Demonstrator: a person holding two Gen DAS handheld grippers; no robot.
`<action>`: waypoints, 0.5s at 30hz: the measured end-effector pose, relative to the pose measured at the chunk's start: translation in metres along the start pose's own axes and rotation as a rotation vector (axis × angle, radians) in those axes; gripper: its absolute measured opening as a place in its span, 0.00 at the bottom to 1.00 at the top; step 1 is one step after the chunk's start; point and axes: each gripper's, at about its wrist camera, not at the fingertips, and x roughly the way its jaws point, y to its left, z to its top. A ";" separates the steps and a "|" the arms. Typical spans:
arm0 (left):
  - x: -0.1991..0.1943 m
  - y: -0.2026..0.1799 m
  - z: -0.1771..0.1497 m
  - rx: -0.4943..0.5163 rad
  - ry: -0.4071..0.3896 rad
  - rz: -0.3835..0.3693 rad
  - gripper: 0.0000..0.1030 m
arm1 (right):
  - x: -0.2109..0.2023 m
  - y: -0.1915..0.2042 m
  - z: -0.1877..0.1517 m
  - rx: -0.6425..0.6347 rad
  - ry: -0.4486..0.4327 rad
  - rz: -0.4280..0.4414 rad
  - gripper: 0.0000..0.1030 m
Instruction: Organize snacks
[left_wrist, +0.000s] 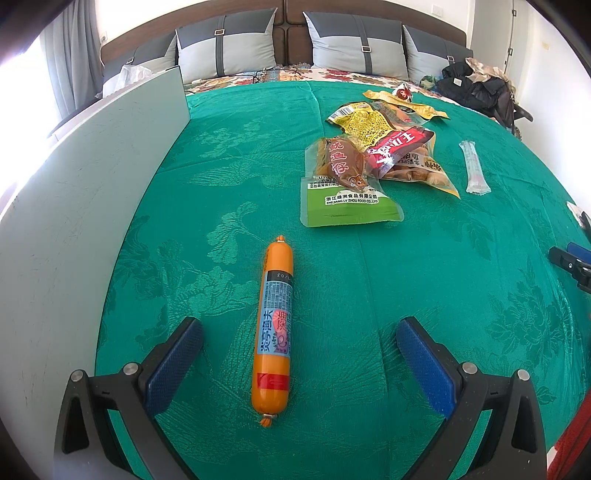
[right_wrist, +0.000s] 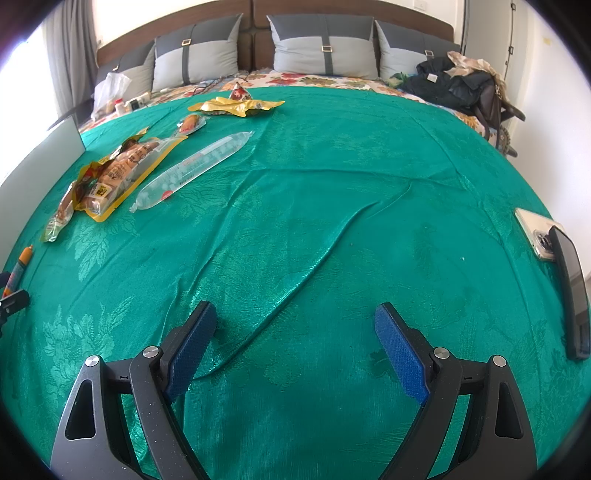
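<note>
An orange sausage stick (left_wrist: 274, 326) lies lengthwise on the green bedspread (left_wrist: 424, 280), its near half between the blue pads of my left gripper (left_wrist: 300, 328), which is open and not touching it. Beyond it, to the right, lies a pile of snack packs (left_wrist: 373, 158) and a clear tube-shaped pack (left_wrist: 474, 168). In the right wrist view my right gripper (right_wrist: 295, 325) stands open over bare wrinkled bedspread (right_wrist: 332, 229) with nothing between its fingers. The snack pile (right_wrist: 114, 173), the clear tube pack (right_wrist: 192, 170) and yellow wrappers (right_wrist: 236, 106) lie far left; the sausage stick (right_wrist: 20, 267) shows at the left edge.
A grey-white board or box side (left_wrist: 92, 192) stands along the left. A phone (right_wrist: 537, 232) and a dark flat object (right_wrist: 570, 288) lie at the right edge. Pillows (right_wrist: 325, 48) line the headboard, and dark clothes (right_wrist: 454, 85) are heaped at the far right.
</note>
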 end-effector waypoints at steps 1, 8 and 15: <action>0.000 0.000 0.000 0.000 0.000 0.000 1.00 | 0.000 0.000 0.000 0.000 0.000 0.000 0.88; 0.000 0.000 0.000 0.000 0.000 0.000 1.00 | 0.000 0.000 0.000 0.000 0.000 0.000 0.88; 0.000 0.000 0.000 0.000 -0.001 0.000 1.00 | 0.000 0.000 -0.001 0.005 0.000 0.009 0.89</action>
